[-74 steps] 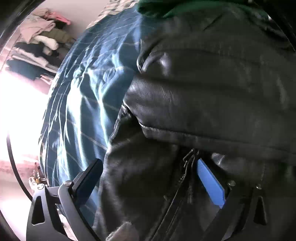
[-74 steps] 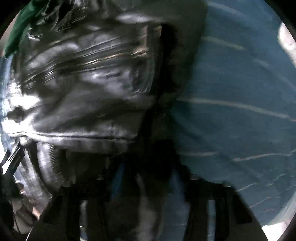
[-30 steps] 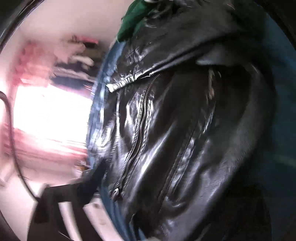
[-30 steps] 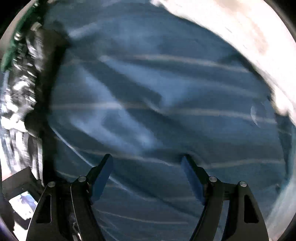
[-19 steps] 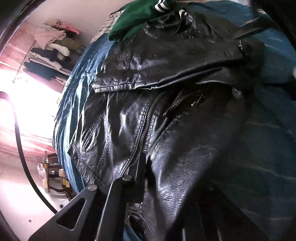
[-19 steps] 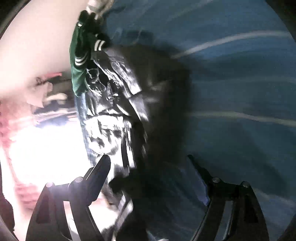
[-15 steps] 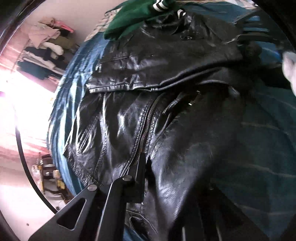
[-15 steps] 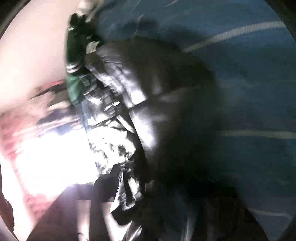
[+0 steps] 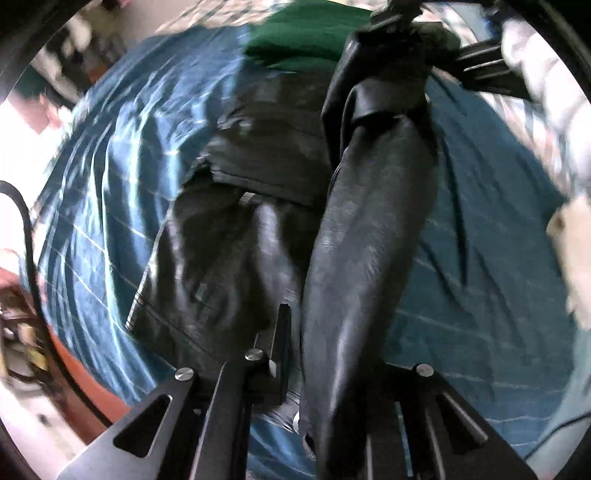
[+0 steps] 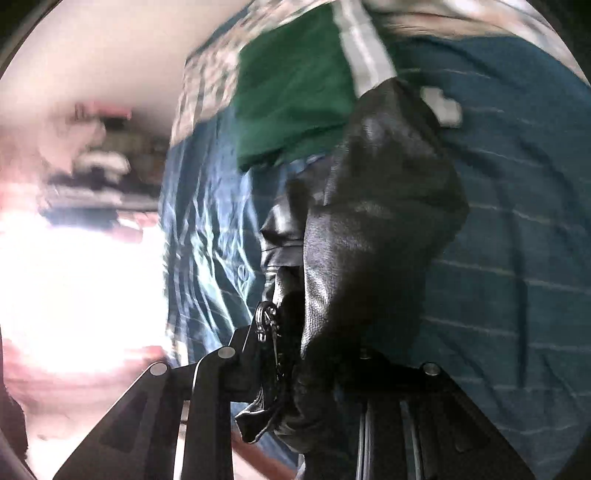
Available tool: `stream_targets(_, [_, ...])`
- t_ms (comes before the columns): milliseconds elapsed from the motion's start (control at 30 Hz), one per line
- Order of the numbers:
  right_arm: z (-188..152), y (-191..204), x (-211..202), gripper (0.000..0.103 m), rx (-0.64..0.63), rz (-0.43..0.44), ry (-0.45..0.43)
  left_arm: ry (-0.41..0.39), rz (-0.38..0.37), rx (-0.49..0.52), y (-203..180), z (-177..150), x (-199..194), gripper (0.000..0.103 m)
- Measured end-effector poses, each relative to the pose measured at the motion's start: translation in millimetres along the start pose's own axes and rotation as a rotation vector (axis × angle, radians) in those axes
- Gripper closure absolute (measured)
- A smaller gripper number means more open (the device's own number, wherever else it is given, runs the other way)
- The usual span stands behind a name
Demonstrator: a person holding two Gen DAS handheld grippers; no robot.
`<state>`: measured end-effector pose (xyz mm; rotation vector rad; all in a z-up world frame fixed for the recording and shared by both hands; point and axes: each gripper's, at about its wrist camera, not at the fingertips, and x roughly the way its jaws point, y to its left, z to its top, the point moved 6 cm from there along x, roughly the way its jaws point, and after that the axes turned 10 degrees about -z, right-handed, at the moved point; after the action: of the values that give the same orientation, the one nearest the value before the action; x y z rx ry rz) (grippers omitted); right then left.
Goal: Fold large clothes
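Note:
A black leather jacket (image 9: 362, 236) is lifted off a blue striped bedspread (image 9: 110, 184). My left gripper (image 9: 325, 354) is shut on one edge of the jacket, which stretches up to my right gripper (image 9: 399, 14) at the top of the left wrist view. Part of the jacket (image 9: 236, 236) still lies on the bed. In the right wrist view my right gripper (image 10: 314, 354) is shut on the jacket (image 10: 369, 229), with a zipper pull hanging by its left finger (image 10: 243, 354). The jacket hides both grippers' pads.
A green garment with white stripes (image 9: 306, 37) (image 10: 295, 99) lies at the head of the bed. The bedspread (image 10: 517, 240) spreads to the right. A rack of clothes (image 10: 99, 158) stands by a bright window on the left. White fabric (image 9: 569, 251) lies at the right edge.
The right gripper was open over the bedspread, then swung to the jacket and shut on it. Both grippers have lifted the jacket's edge off the bed, stretching it between them.

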<state>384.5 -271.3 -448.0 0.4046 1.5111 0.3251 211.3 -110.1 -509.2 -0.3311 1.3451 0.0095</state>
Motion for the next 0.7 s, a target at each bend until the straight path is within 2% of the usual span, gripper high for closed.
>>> stream_targets(67, [12, 48, 41, 0.075, -0.045, -0.079, 0.02, -0.021, -0.052, -0.062, 41, 11, 2, 0.088])
stream_targets(100, [12, 52, 53, 0.075, -0.064, -0.119, 0.029, -0.035, -0.076, -0.09, 61, 16, 5, 0.086])
stream_targets(167, [21, 73, 98, 0.074, -0.085, -0.216, 0.063, -0.03, -0.089, -0.15, 101, 22, 15, 0.071])
stream_targets(200, [32, 93, 127, 0.072, -0.084, -0.255, 0.081, -0.025, -0.08, -0.18, 119, 23, 20, 0.068])
stream_targets(233, [36, 99, 148, 0.07, -0.075, -0.291, 0.101, -0.015, -0.055, -0.215, 138, 22, 26, 0.057])
stream_targets(267, [38, 98, 174, 0.063, -0.066, -0.31, 0.137, 0.002, -0.017, -0.25, 158, 20, 30, 0.042])
stream_targets(300, [36, 95, 186, 0.052, -0.065, -0.313, 0.174, 0.01, 0.009, -0.275, 172, 18, 33, 0.036])
stream_targets(333, [38, 102, 201, 0.046, -0.071, -0.301, 0.206, 0.014, 0.024, -0.3, 185, 15, 34, 0.031])
stream_targets(367, [37, 111, 207, 0.033, -0.096, -0.268, 0.227, 0.013, 0.026, -0.323, 196, 12, 35, 0.03])
stream_targets(400, [36, 118, 203, 0.027, -0.127, -0.219, 0.235, 0.01, 0.032, -0.35, 205, 9, 35, 0.03])
stream_targets(433, [37, 124, 201, 0.027, -0.143, -0.174, 0.241, 0.008, 0.034, -0.365, 209, 6, 36, 0.03])
stream_targets(533, [43, 111, 152, 0.027, -0.123, 0.021, 0.216, -0.018, 0.028, -0.389, 213, 2, 42, 0.027])
stream_targets(600, [57, 78, 119, 0.027, -0.085, 0.003, 0.131, -0.016, 0.015, -0.398, 208, -1, 54, 0.026])
stream_targets(667, [73, 27, 89, 0.027, -0.05, -0.12, 0.029, 0.027, 0.024, -0.412, 201, -7, 78, 0.025])
stream_targets(700, [78, 2, 82, 0.027, -0.026, -0.17, 0.005, 0.052, 0.028, -0.418, 199, -13, 94, 0.025])
